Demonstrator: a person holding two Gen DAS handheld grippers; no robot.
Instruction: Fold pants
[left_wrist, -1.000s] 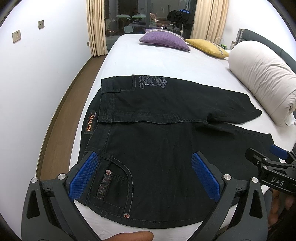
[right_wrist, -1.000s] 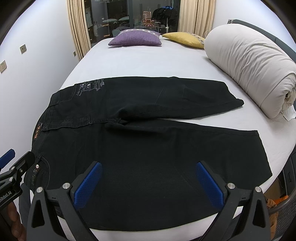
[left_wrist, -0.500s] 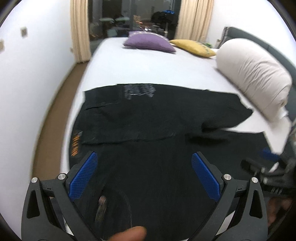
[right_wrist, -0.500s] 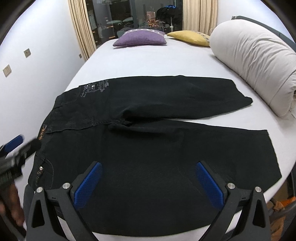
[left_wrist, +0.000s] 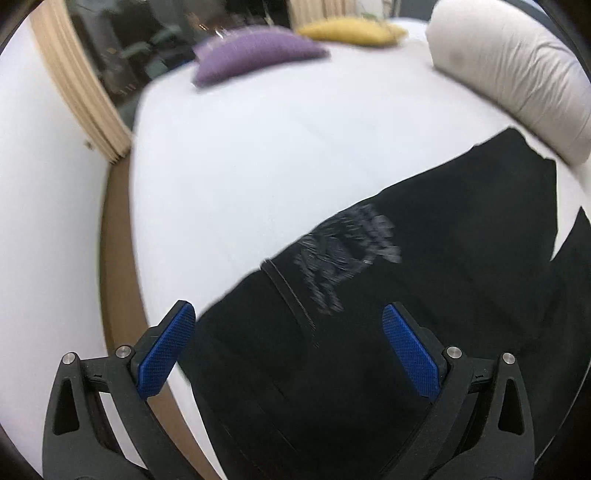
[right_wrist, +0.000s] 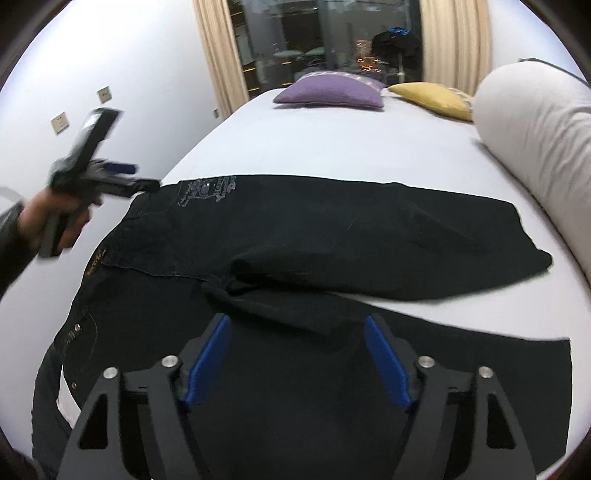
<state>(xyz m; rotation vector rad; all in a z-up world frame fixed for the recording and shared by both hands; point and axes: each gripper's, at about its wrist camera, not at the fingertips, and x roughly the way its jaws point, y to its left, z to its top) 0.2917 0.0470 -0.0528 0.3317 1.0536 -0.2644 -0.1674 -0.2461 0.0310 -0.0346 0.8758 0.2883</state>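
Black pants (right_wrist: 332, 236) lie spread flat on the white bed (right_wrist: 332, 147), waistband at the left, both legs running right. A grey print marks the far back pocket (left_wrist: 347, 254). My left gripper (left_wrist: 288, 347) is open and empty, hovering over the far waistband corner; it also shows in the right wrist view (right_wrist: 110, 181), held by a hand. My right gripper (right_wrist: 297, 365) is open and empty above the near leg, just short of the crotch.
A purple pillow (right_wrist: 328, 92) and a yellow pillow (right_wrist: 432, 99) lie at the far end of the bed. A rolled white duvet (right_wrist: 543, 147) runs along the right side. A white wall and wooden floor strip (left_wrist: 114, 258) border the bed's left edge.
My left gripper has swung from the near waistband up and over to the far waistband corner. My right gripper has moved forward over the near leg toward the crotch, jaws somewhat narrower.
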